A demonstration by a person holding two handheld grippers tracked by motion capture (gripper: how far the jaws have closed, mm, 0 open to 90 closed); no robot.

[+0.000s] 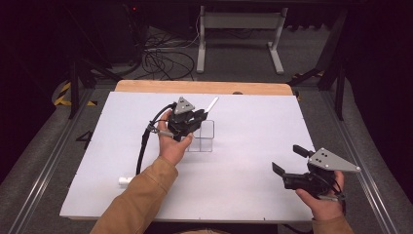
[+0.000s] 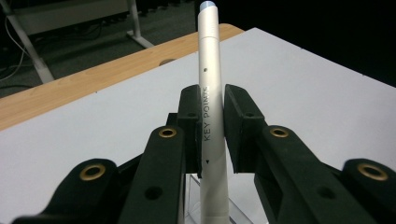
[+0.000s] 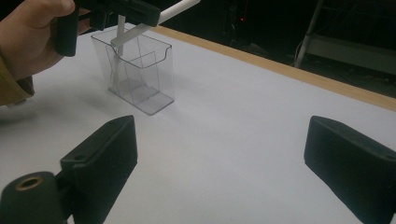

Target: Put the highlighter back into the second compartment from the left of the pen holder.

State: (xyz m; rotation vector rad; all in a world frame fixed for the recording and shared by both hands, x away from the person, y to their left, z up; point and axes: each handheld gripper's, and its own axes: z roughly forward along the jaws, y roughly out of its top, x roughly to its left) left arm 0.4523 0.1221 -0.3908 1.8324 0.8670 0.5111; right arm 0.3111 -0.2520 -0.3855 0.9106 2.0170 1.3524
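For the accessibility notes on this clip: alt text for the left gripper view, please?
Two black jaws clamp a white pen marked KEY POINT, standing nearly upright with its lower end over a clear holder. Behind lie the white table and its wooden edge.

Pen (image 2: 211,107) stands over the holder (image 1: 206,137) (mid-table) — another pen (image 1: 124,181) lies near-left.

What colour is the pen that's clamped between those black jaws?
The pen is silvery white with a pale blue tip, clearest in the left gripper view.
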